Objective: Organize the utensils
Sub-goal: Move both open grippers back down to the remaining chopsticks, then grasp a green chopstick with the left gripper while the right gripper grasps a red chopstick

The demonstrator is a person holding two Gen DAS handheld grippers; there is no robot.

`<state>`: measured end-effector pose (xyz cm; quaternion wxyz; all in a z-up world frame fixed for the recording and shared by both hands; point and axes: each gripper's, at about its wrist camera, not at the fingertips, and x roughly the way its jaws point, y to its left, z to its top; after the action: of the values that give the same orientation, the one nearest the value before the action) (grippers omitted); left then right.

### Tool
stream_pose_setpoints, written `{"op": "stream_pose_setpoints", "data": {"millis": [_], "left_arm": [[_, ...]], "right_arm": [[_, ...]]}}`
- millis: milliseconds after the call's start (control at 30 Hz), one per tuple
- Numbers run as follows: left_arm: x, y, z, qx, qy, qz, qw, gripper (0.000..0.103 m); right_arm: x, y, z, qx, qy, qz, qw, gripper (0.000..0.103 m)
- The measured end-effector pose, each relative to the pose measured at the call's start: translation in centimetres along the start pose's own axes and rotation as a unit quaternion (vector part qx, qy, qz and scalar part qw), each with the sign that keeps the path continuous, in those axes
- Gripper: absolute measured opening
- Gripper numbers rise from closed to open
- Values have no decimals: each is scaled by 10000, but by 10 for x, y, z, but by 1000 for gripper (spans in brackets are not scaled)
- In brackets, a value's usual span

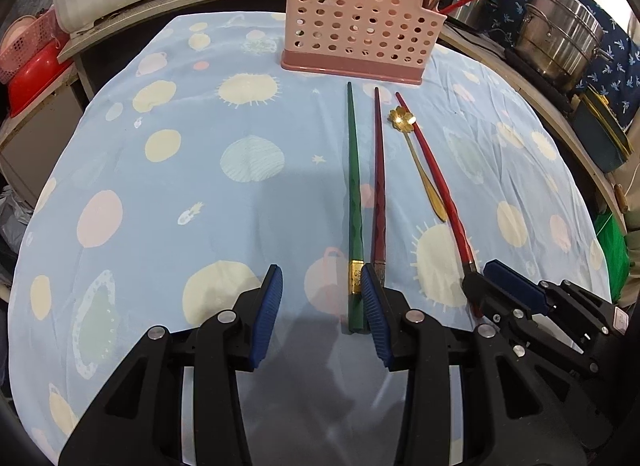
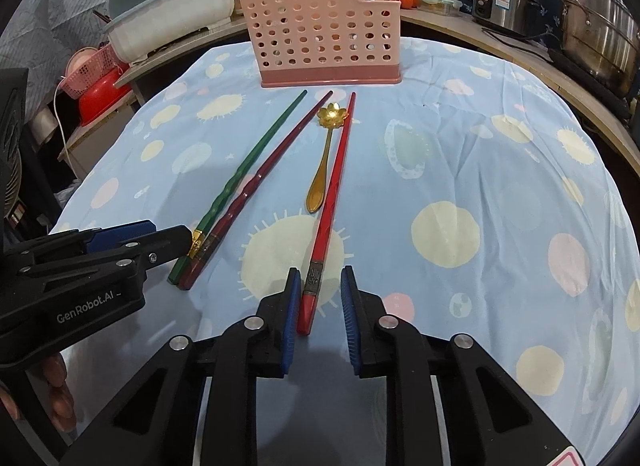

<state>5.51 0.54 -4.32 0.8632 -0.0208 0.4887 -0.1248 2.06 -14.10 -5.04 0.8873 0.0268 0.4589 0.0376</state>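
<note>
Both tongs hang low over the tablecloth [image 2: 460,153]. Right gripper [image 2: 320,306] straddles the red chopstick's [image 2: 332,185] butt end, jaws narrowed but not yet pressing. Left gripper [image 1: 322,306] stands part open beside the green chopstick [image 1: 354,185], holding nothing. Chopsticks look light, stiff and slick; the thick butt end suits gripping. Pink holder [image 2: 320,33] waits beyond.

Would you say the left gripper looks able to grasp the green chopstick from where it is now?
Probably yes: the left gripper already has the green chopstick between its open jaws, against the right one. The maroon chopstick beside it might get caught too.
</note>
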Motion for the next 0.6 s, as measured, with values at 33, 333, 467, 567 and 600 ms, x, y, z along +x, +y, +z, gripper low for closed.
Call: {"op": "stream_pose_setpoints", "data": {"millis": [33, 333, 467, 567, 600], "left_arm": [[0, -1, 0, 15, -1, 4, 10000, 39], [5, -6, -2, 148, 10, 80, 9999, 38], [7, -8, -3, 233, -12, 157, 9996, 38], [8, -7, -3, 243, -51, 188, 9995, 36], [8, -7, -3, 252, -73, 212, 9994, 35]], "right_arm": [[1, -1, 0, 5, 8, -1, 10000, 17], [2, -6, 0, 73, 43, -3, 10000, 9], [2, -7, -1, 92, 43, -6, 9999, 8], [2, -8, -1, 102, 41, -12, 9999, 8], [2, -8, -1, 98, 39, -18, 9999, 8]]}}
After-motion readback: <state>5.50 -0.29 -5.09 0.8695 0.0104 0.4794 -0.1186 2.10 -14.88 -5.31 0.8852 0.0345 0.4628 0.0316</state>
